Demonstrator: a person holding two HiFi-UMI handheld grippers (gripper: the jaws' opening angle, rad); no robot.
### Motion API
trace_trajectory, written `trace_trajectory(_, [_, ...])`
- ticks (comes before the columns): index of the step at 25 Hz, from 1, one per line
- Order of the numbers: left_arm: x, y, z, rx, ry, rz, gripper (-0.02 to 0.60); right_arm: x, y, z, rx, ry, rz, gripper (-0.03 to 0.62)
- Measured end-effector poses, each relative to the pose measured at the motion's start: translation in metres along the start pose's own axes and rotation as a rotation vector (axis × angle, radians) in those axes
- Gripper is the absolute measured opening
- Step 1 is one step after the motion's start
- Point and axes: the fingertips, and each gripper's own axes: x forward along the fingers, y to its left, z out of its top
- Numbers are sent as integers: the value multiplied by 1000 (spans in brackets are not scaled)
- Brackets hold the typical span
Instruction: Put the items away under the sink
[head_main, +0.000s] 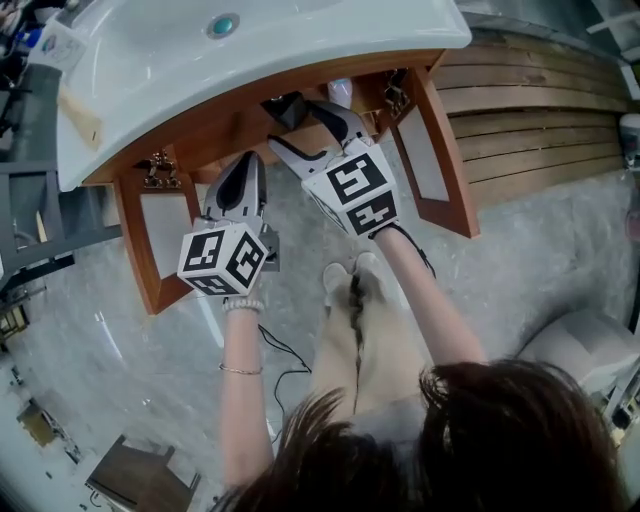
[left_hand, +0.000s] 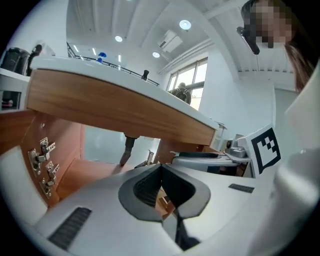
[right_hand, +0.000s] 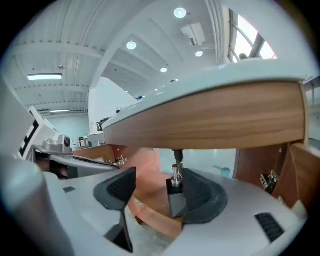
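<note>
The white sink sits on a wooden cabinet whose two doors stand open. My right gripper reaches into the opening with its jaws wide apart. A small dark block with a silver top shows between them, close against the right pad. The left pad is well clear of it, and I cannot tell what it rests on. A pale bottle stands deeper inside the cabinet. My left gripper hangs before the opening's left half, its pads meeting at the tips with nothing between them.
The left door and the right door flank the opening, and hinges show on the left wall. A drain pipe hangs under the basin. The person's feet stand on the grey floor below the grippers. Wooden slats lie right.
</note>
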Motion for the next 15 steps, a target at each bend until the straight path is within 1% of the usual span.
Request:
trace_trajectory(3, [-6, -14, 15, 0, 0, -13, 0, -19, 4, 18, -4, -13, -20, 235])
trace_trajectory(4, [-8, -18, 21, 0, -4, -18, 0, -24, 5, 23, -2, -16, -24, 224])
trace_trajectory(9, [-19, -39, 47, 0, -12, -40, 0, -47, 10, 53, 34, -29, -37, 195])
trace_trajectory(15, [-32, -56, 76, 11, -32, -58, 0, -68, 18, 89, 31, -56, -46, 155])
